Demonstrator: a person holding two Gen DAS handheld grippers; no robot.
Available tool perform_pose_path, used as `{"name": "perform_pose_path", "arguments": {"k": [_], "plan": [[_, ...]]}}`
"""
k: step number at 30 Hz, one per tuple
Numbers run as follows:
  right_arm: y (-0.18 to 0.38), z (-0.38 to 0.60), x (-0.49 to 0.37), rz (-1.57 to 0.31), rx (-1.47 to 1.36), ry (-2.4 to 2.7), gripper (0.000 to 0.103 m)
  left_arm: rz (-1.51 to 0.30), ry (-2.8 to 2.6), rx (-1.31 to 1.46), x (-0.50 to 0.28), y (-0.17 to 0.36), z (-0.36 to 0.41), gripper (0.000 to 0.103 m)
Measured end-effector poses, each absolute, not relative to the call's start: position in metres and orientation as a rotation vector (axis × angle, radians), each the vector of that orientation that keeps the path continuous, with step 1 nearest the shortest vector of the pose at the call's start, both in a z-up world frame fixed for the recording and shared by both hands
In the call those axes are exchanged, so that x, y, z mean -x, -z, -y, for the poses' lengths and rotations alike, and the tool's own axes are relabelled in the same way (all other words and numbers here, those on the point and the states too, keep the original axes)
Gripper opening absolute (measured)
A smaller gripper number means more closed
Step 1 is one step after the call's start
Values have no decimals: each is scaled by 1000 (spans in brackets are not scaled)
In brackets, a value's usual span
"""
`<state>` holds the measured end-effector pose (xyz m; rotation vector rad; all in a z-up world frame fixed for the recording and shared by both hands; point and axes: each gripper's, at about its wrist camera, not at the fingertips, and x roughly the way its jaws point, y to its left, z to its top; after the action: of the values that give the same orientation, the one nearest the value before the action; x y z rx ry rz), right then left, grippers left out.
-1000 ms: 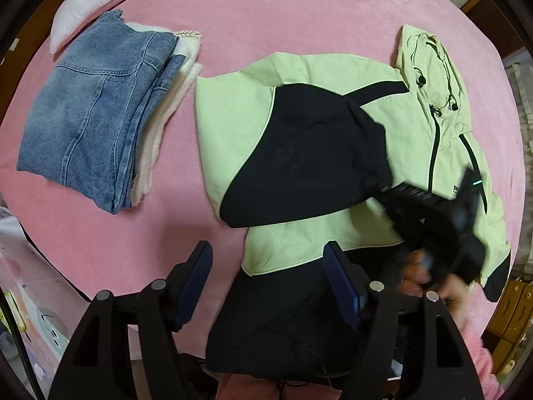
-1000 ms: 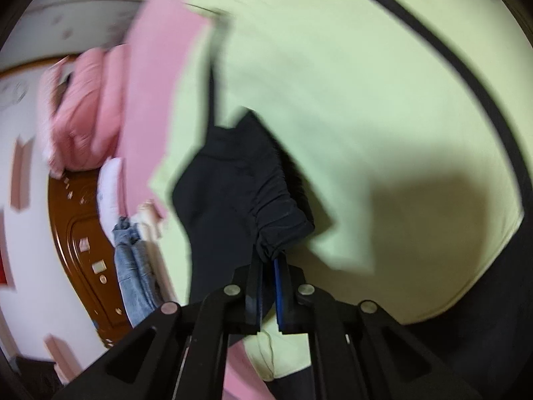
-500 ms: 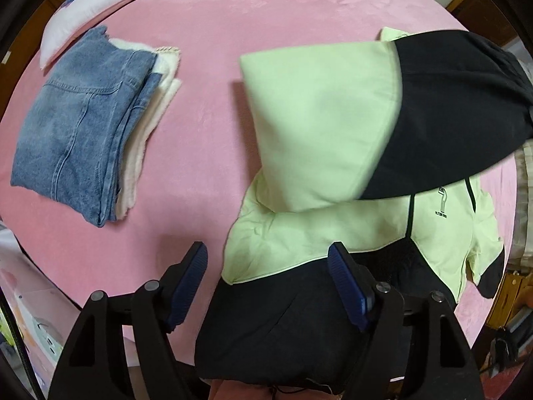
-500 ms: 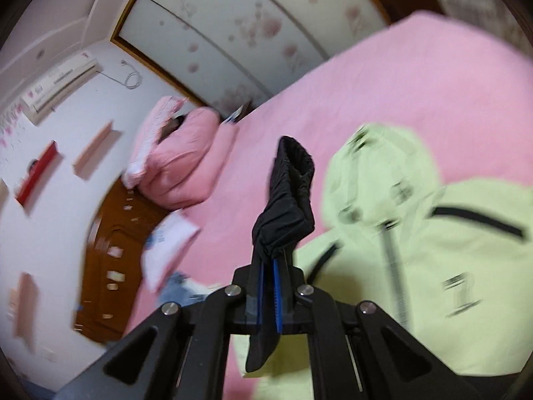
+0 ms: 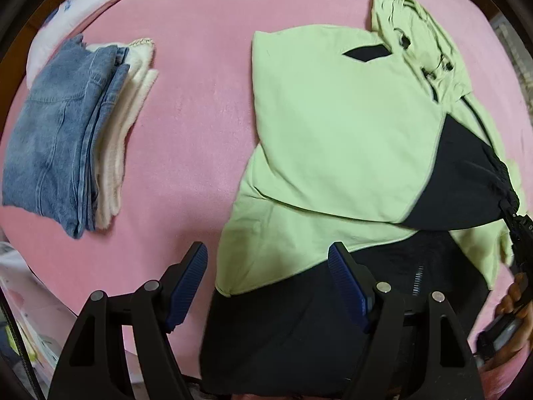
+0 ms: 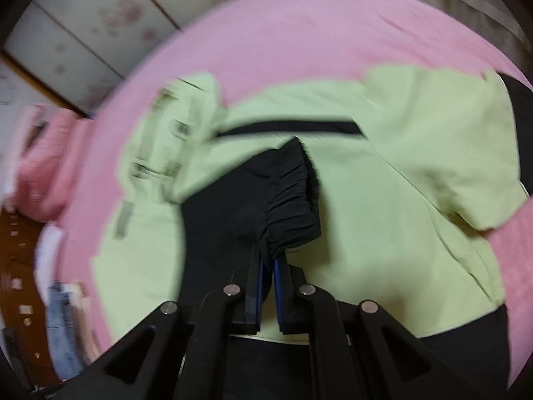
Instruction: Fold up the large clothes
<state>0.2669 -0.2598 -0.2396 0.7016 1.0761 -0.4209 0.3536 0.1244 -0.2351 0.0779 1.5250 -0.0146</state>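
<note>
Only right tongs (image 6: 266, 266) view shows pads opening around black cuff (image 6: 289, 200)

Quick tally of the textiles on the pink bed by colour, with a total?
Green and black: 1, the jacket, its black cuff between the opening jaws of the right gripper
Blue: 1, the folded jeans
Cream: 1, the folded cream garment under the jeans
White: 1, the pillow at the far edge
Total: 4
</note>
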Motion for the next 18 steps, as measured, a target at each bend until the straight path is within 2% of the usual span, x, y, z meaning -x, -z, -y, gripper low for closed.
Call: {"name": "perform_pose_path", "arguments": {"k": [2, 6, 7, 10, 12, 13, 14, 15, 16, 17, 18], "plan": [[248, 270, -265, -1148, -747, 445, 11, -1511, 10, -121, -357, 237, -122, 73], [221, 272, -256, -1127, -692, 479, 20, -1475, 44, -127, -362, 218, -117, 73], [207, 268, -255, -1106, -635, 492, 23, -1467, 59, -114, -364, 211, -117, 73], [175, 251, -255, -1049, -507, 425, 41, -1415, 112, -79, -366, 185, -111, 73], [163, 235, -260, -1027, -480, 303, 41, -1397, 152, -69, -367, 176, -104, 70], [163, 223, -265, -1029, -489, 208, 41, -1401, 180, -62, -368, 175, -98, 63], [168, 213, -270, -1042, -508, 135, 41, -1411, 205, -58, -368, 178, -92, 49], [178, 201, -276, -1073, -526, 63, 41, -1425, 230, -56, -369, 183, -87, 43], [187, 192, -279, -1092, -540, 22, 31, -1447, 261, -55, -371, 194, -79, 28], [203, 179, -285, -1110, -567, -40, 10, -1464, 291, -45, -373, 207, -72, 9], [221, 168, -291, -1126, -603, -94, 3, -1468, 311, -38, -374, 217, -68, 5]]}}
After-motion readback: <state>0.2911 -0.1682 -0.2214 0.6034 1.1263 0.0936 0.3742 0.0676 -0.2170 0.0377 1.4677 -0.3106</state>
